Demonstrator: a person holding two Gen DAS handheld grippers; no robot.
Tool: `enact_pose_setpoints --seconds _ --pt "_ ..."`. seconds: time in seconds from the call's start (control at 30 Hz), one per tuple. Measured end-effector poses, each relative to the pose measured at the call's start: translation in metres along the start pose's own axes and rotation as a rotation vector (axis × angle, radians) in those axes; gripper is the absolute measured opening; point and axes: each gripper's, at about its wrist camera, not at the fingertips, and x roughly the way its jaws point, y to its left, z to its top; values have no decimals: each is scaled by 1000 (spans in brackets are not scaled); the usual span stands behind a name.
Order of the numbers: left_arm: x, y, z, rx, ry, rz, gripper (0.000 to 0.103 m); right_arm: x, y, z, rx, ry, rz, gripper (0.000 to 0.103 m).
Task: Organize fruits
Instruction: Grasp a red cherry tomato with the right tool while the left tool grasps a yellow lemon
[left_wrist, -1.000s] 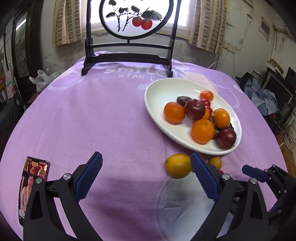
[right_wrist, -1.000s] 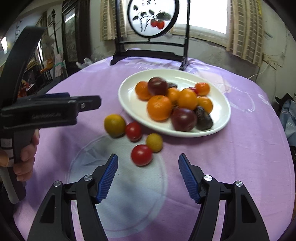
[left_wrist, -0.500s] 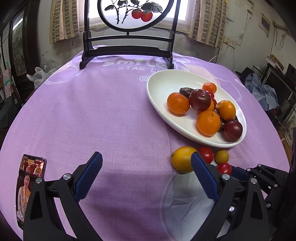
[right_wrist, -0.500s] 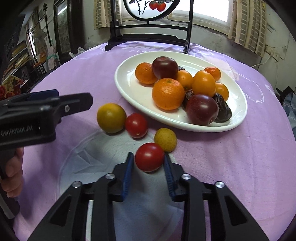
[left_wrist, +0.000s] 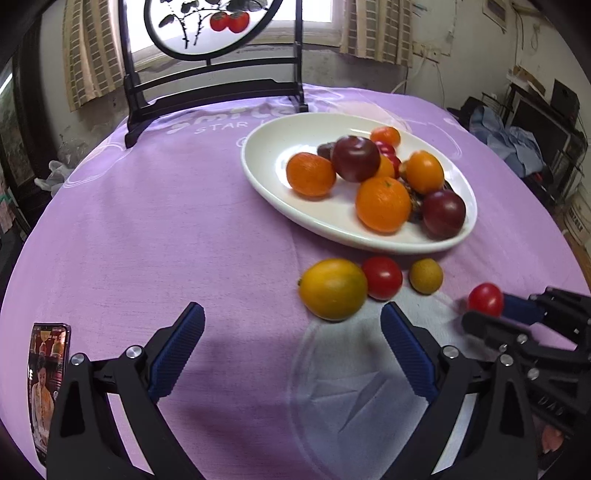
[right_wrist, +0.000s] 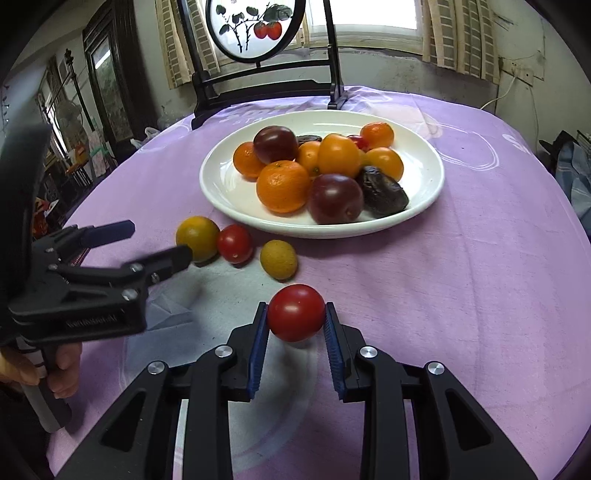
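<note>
My right gripper (right_wrist: 295, 317) is shut on a red tomato (right_wrist: 295, 312), both blue pads pressing its sides low over the purple cloth; the left wrist view shows that tomato (left_wrist: 485, 299) at the far right. My left gripper (left_wrist: 291, 317) is open and empty, just short of a yellow-orange citrus (left_wrist: 332, 288). Beside the citrus lie a second red tomato (left_wrist: 382, 277) and a small yellow-green fruit (left_wrist: 426, 276). Behind them, a white oval plate (left_wrist: 269, 147) holds oranges, dark plums and other fruit. From the right wrist, the left gripper (right_wrist: 159, 240) points at the citrus (right_wrist: 197, 238).
A phone (left_wrist: 48, 376) with a lit screen lies at the near left of the cloth. A black stand with a round painted panel (left_wrist: 218, 81) occupies the table's far side. A hand (right_wrist: 62, 373) grips the left gripper's handle. Clutter surrounds the round table.
The right gripper's jaws went from wide open to shut on the red tomato and drew it away from the other loose fruit. The left gripper came closer to the citrus.
</note>
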Motion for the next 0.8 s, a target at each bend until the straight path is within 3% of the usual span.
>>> enact_pose_setpoints --seconds 0.1,0.3,0.5,0.63,0.8 --pt "6 -6 -2 25 19 -3 93 -3 -2 0 3 -11 10 30" --pt "23 -10 -3 51 76 -19 80 -10 -2 0 -4 -27 34 30" --pt "32 -15 8 81 59 -46 75 -11 -3 1 -3 -27 46 30" --pt "29 -22 8 120 45 -98 53 -11 -3 1 -5 -27 49 30" --pt "24 -22 7 112 46 -83 41 -13 -2 2 -11 -37 46 30"
